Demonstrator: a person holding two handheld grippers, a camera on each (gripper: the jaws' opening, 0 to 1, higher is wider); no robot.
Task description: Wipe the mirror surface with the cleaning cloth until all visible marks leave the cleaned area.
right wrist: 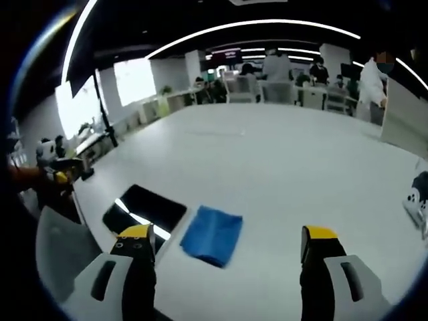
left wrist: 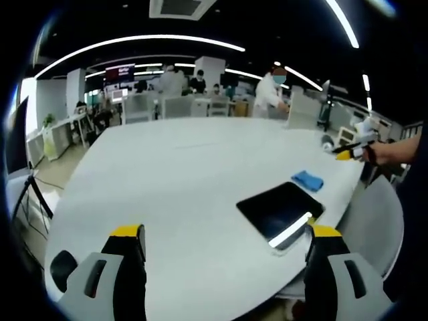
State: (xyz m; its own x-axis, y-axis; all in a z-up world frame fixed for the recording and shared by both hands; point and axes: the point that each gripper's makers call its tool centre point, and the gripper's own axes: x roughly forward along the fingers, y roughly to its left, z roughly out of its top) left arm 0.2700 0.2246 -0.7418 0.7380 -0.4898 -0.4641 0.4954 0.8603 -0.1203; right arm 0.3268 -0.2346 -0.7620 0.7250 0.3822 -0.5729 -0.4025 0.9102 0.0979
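On the white table [right wrist: 281,167] the blue cloth [right wrist: 212,234] sits just at 3 o'clock of the dark mirror [right wrist: 144,208]; left gripper [left wrist: 224,241] and right gripper [right wrist: 227,244] both gape wide, holding nothing.

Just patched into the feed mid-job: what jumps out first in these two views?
A dark rectangular mirror lies flat near the edge of a big white table, with a blue cleaning cloth folded beside it, apparently just clear of it. Both hand-held grippers are open and off the table: the left hand-held gripper faces the mirror, and the right hand-held gripper hangs near the cloth.
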